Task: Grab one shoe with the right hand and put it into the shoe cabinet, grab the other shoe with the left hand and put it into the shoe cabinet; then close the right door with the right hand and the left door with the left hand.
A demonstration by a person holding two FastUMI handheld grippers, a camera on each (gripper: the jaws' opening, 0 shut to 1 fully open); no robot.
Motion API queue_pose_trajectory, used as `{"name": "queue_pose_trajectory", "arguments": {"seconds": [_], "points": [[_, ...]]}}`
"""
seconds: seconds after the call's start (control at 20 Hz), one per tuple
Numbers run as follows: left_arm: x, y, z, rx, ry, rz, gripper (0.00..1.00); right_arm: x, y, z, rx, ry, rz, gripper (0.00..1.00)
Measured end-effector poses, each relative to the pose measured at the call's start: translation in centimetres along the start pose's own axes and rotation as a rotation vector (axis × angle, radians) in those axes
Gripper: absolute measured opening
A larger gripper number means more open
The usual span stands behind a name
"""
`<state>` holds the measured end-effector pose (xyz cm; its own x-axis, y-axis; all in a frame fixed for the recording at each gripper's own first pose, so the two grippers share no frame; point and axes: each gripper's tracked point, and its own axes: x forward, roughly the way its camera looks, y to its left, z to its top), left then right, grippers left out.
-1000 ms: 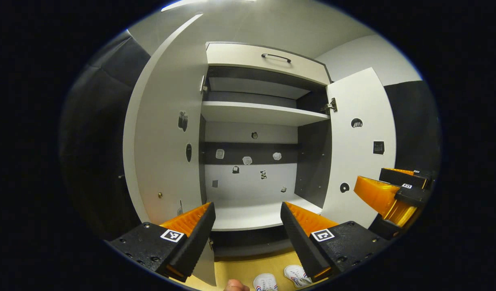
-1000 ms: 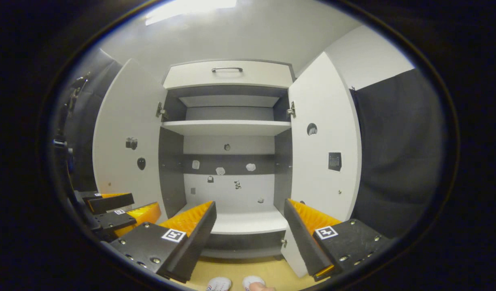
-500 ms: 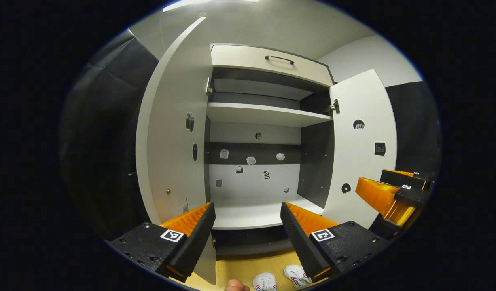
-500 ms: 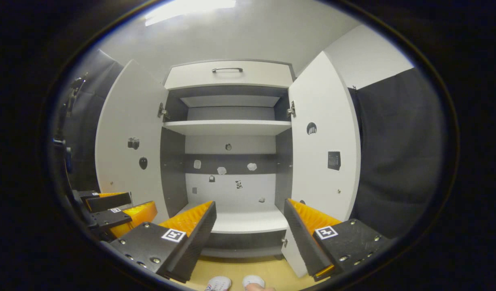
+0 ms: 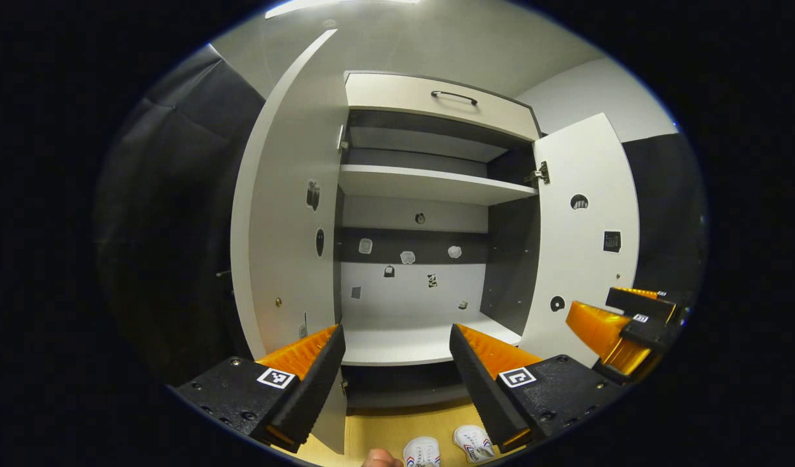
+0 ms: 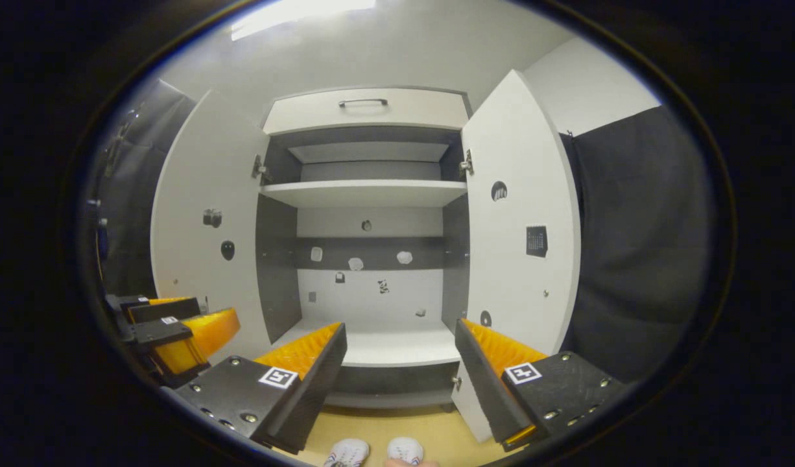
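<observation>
Both grippers, left [image 5: 394,353] and right [image 6: 401,353], gape wide and empty before the open cabinet [image 6: 365,194], two white shoes [image 5: 449,449] on the floor [image 5: 397,428] just beneath them.

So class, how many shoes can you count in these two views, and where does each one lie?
2. The left shoe and the right shoe lie side by side on the floor in front of the open cabinet. Others may be hidden.

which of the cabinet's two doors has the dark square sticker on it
The right door: a dark square sticker sits on its inner face. The left door has no square one.
</observation>
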<state>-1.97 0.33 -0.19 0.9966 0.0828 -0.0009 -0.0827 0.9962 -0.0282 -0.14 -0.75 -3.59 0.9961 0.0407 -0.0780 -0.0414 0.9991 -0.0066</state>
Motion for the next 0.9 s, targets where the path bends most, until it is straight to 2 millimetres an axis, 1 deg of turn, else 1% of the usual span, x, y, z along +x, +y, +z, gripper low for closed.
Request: {"name": "queue_pose_trajectory", "arguments": {"seconds": [0.15,0.25,0.4,0.55,0.6,0.65,0.7,0.85,0.9], "points": [[-0.1,0.2,0.0,0.0,-0.002,0.01,0.98,0.4,-0.3,-3.1,-0.001,0.059,0.004,1.0],[-0.2,0.4,-0.1,0.004,0.003,0.018,0.98,0.8,-0.3,-5.7,-0.001,0.105,0.011,1.0],[-0.2,0.7,-0.2,0.002,0.003,0.029,0.99,1.2,-0.2,-10.4,-0.001,0.19,0.029,1.0],[-0.3,1.1,-0.3,-0.003,0.004,0.037,0.98,1.3,-0.2,-15.9,0.0,0.307,0.036,1.0],[-0.2,1.2,-0.4,-0.002,0.005,0.038,0.98,1.2,-0.1,-18.0,0.004,0.349,0.035,0.94],[-0.3,1.2,-0.5,0.0,0.005,0.038,0.99,1.1,-0.1,-19.9,0.012,0.39,0.037,0.91],[-0.4,1.3,-0.7,0.004,0.01,0.039,0.98,0.9,0.0,-22.0,0.023,0.437,0.036,0.87],[-0.5,1.2,-1.1,0.01,0.021,0.038,0.98,0.6,0.0,-27.0,0.044,0.536,0.037,0.89],[-0.4,1.2,-1.3,0.011,0.024,0.037,0.98,0.3,0.1,-28.7,0.056,0.569,0.039,0.78]]}}
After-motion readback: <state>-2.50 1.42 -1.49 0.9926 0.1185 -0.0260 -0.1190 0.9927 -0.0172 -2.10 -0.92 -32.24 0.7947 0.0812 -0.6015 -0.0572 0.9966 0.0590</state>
